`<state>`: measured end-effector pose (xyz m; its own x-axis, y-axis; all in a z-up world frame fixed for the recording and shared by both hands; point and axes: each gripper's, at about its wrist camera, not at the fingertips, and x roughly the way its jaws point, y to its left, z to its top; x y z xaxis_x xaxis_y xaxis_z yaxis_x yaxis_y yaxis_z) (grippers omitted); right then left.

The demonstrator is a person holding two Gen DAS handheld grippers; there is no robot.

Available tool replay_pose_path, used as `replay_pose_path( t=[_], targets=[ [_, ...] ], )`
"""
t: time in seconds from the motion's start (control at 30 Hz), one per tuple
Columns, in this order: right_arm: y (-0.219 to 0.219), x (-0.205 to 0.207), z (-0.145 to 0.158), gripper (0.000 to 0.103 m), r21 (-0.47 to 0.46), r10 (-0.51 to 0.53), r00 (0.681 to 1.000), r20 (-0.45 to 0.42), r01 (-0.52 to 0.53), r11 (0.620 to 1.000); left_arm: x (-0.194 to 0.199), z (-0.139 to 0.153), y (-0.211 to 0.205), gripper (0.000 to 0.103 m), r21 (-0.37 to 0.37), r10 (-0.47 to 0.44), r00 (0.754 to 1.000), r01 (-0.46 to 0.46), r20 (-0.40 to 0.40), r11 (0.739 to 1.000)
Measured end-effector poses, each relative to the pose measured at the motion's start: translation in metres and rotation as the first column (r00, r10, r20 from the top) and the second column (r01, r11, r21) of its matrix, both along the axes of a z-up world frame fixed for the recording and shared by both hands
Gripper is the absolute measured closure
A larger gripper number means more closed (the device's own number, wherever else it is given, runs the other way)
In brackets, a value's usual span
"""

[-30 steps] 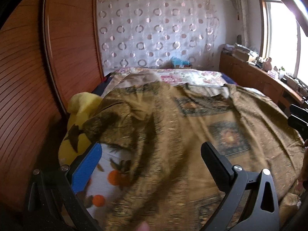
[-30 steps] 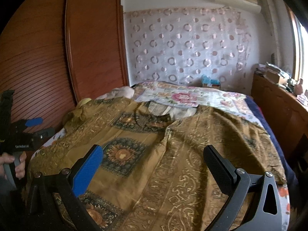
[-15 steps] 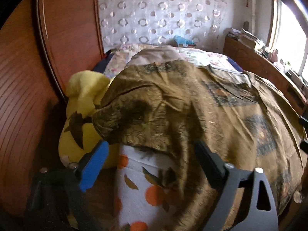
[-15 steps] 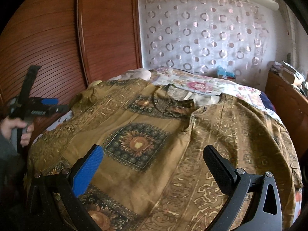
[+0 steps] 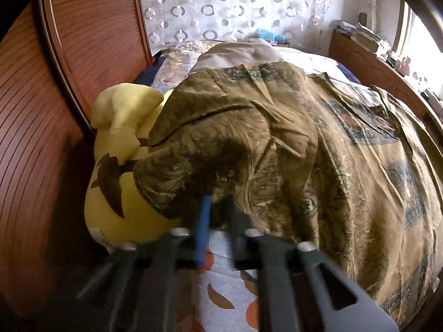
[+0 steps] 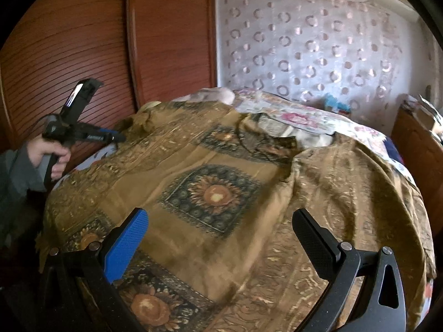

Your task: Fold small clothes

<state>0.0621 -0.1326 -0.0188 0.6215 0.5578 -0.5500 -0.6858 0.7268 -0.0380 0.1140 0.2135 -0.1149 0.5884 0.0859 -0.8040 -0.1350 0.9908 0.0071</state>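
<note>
A brown patterned garment (image 6: pixel 216 193) with sunflower medallions lies spread across the bed; it also shows in the left wrist view (image 5: pixel 318 152). My left gripper (image 5: pixel 218 207) is shut on the garment's bunched left sleeve edge, next to the plush toy; it also shows in the right wrist view (image 6: pixel 116 138) at the garment's left edge. My right gripper (image 6: pixel 221 238) is open and empty, hovering over the garment's lower middle.
A yellow plush toy (image 5: pixel 119 166) lies at the bed's left side against the wooden wardrobe (image 5: pixel 55 83). A white sheet with orange fruit print (image 5: pixel 221 290) lies under the garment. A floral quilt (image 6: pixel 304 116) covers the far bed. A wooden dresser (image 5: pixel 368 63) stands at the right.
My left gripper moved down to the garment's left sleeve edge and closed on it. My right gripper shifted slightly closer over the garment and stayed open.
</note>
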Motion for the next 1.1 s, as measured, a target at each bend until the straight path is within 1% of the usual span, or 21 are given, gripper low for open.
replay_pose_path(
  t=[0.07, 0.13, 0.2, 0.3, 0.37, 0.43, 0.53, 0.63, 0.7, 0.83, 0.9, 0.93, 0.97, 1.0, 1.03, 1.1],
  targets=[
    [0.004, 0.001, 0.002, 0.0, -0.013, 0.012, 1.0, 0.008, -0.012, 1.0, 0.002, 0.0, -0.002, 0.099, 0.018, -0.016, 1.0, 0.016, 0.001, 1.0],
    [0.004, 0.001, 0.004, 0.0, -0.014, 0.022, 1.0, 0.01, -0.022, 1.0, 0.002, 0.002, -0.005, 0.101, 0.045, -0.02, 1.0, 0.019, 0.008, 0.999],
    [0.005, 0.001, 0.004, 0.0, -0.013, 0.026, 1.0, 0.01, -0.026, 1.0, -0.001, 0.01, -0.01, 0.101, 0.055, -0.028, 0.999, 0.026, 0.037, 0.998],
    [0.0, 0.002, 0.002, 0.0, -0.008, 0.018, 1.0, 0.006, -0.018, 1.0, -0.006, 0.032, -0.019, 0.102, 0.055, -0.05, 0.994, 0.045, 0.098, 0.997],
    [-0.004, 0.003, 0.002, 0.0, 0.008, 0.006, 1.0, -0.01, -0.006, 1.0, -0.005, 0.05, -0.032, 0.102, 0.052, -0.08, 0.988, 0.074, 0.131, 0.996],
    [-0.01, 0.004, 0.003, 0.0, 0.027, -0.006, 1.0, -0.018, 0.007, 1.0, -0.001, 0.068, -0.05, 0.102, 0.068, -0.124, 0.98, 0.115, 0.158, 0.991],
    [-0.015, 0.002, 0.007, 0.0, 0.025, -0.033, 0.999, 0.003, 0.033, 0.999, 0.006, 0.088, -0.079, 0.102, 0.071, -0.186, 0.965, 0.175, 0.186, 0.982],
    [-0.023, 0.002, 0.008, 0.0, 0.035, -0.062, 0.998, 0.006, 0.062, 0.997, 0.009, 0.098, -0.105, 0.102, 0.054, -0.246, 0.946, 0.24, 0.213, 0.969],
    [-0.026, 0.0, 0.006, 0.0, 0.035, -0.071, 0.997, 0.005, 0.071, 0.997, 0.009, 0.101, -0.117, 0.101, 0.054, -0.279, 0.937, 0.274, 0.209, 0.96],
    [-0.028, -0.002, 0.002, 0.0, 0.04, -0.083, 0.997, -0.003, 0.083, 0.996, -0.004, 0.105, -0.12, 0.101, 0.062, -0.296, 0.932, 0.289, 0.211, 0.955],
    [-0.026, -0.002, 0.003, 0.0, 0.045, -0.079, 0.997, -0.008, 0.079, 0.996, -0.014, 0.109, -0.115, 0.095, 0.072, -0.285, 0.933, 0.276, 0.221, 0.959],
    [-0.024, -0.003, 0.004, 0.0, 0.046, -0.077, 0.997, -0.005, 0.077, 0.996, -0.019, 0.112, -0.112, 0.084, 0.072, -0.278, 0.932, 0.268, 0.232, 0.961],
    [-0.021, -0.004, 0.005, 0.0, 0.046, -0.075, 0.997, 0.001, 0.075, 0.996, -0.024, 0.114, -0.108, 0.071, 0.068, -0.271, 0.931, 0.263, 0.244, 0.963],
    [-0.02, -0.004, 0.006, 0.0, 0.046, -0.07, 0.998, 0.004, 0.069, 0.997, -0.032, 0.118, -0.102, 0.061, 0.055, -0.262, 0.93, 0.256, 0.26, 0.965],
    [-0.018, -0.004, 0.007, 0.0, 0.046, -0.062, 0.998, 0.006, 0.062, 0.997, -0.037, 0.118, -0.098, 0.059, 0.047, -0.254, 0.93, 0.25, 0.267, 0.967],
    [-0.012, -0.004, 0.01, 0.0, 0.045, -0.043, 0.999, 0.01, 0.043, 0.998, -0.05, 0.123, -0.087, 0.047, 0.044, -0.231, 0.93, 0.229, 0.285, 0.973]
  ],
)
